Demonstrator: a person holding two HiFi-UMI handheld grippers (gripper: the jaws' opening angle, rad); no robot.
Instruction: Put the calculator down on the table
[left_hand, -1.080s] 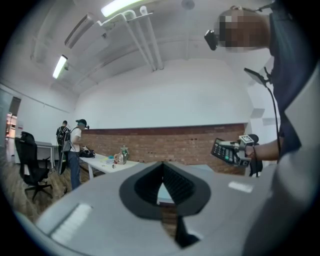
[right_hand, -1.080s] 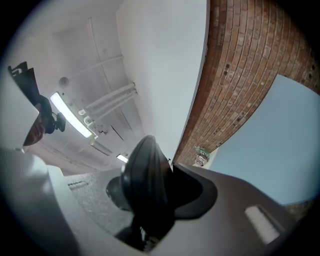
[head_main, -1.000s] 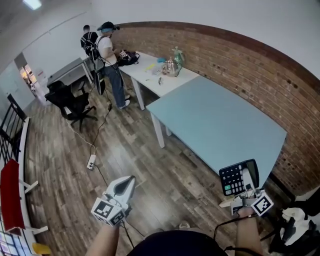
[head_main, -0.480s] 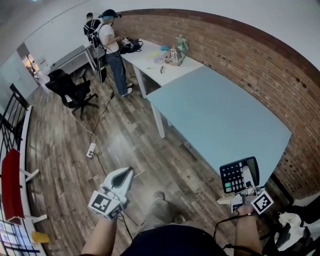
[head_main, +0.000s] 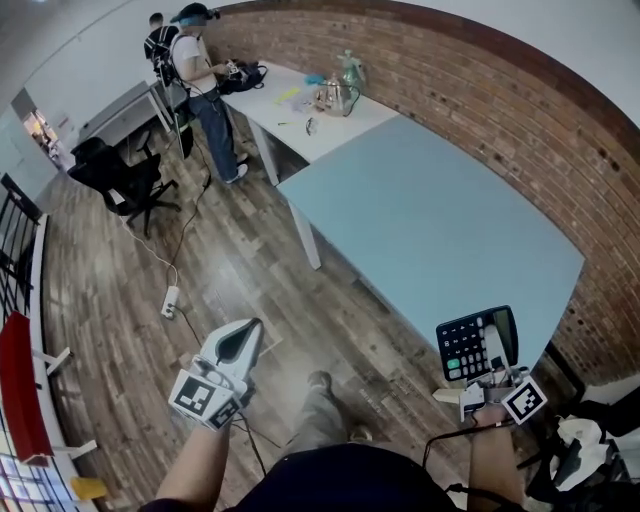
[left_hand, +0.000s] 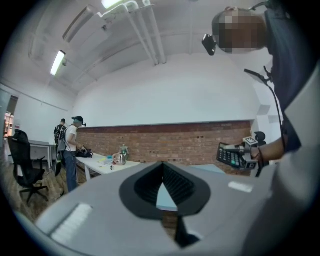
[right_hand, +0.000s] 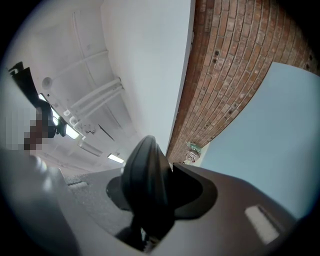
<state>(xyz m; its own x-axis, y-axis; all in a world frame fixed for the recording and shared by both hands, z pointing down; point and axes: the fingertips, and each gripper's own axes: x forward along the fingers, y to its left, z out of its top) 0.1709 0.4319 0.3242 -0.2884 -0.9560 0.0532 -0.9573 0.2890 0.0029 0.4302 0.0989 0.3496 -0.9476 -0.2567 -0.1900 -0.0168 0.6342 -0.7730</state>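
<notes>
The black calculator (head_main: 463, 350) stands upright in the air just off the near corner of the light blue table (head_main: 430, 210), keys toward me. My right gripper (head_main: 490, 354) is shut on its lower part. In the right gripper view the calculator's dark edge (right_hand: 146, 181) fills the space between the jaws of the right gripper (right_hand: 160, 171), with the blue table (right_hand: 272, 135) beyond. My left gripper (head_main: 251, 329) hangs over the wooden floor at lower left, shut and holding nothing. From the left gripper (left_hand: 162, 164) view the calculator (left_hand: 230, 156) shows at the right.
A brick wall (head_main: 520, 110) runs behind the blue table. A white table (head_main: 325, 130) with a kettle (head_main: 333, 95) and small items adjoins it. A person (head_main: 200, 85) stands there. An office chair (head_main: 120, 180) and a power strip (head_main: 169, 300) are on the floor.
I have stepped toward the blue table; a foot now shows below. Both grippers shifted a little with me. The calculator stays held in the right gripper.
</notes>
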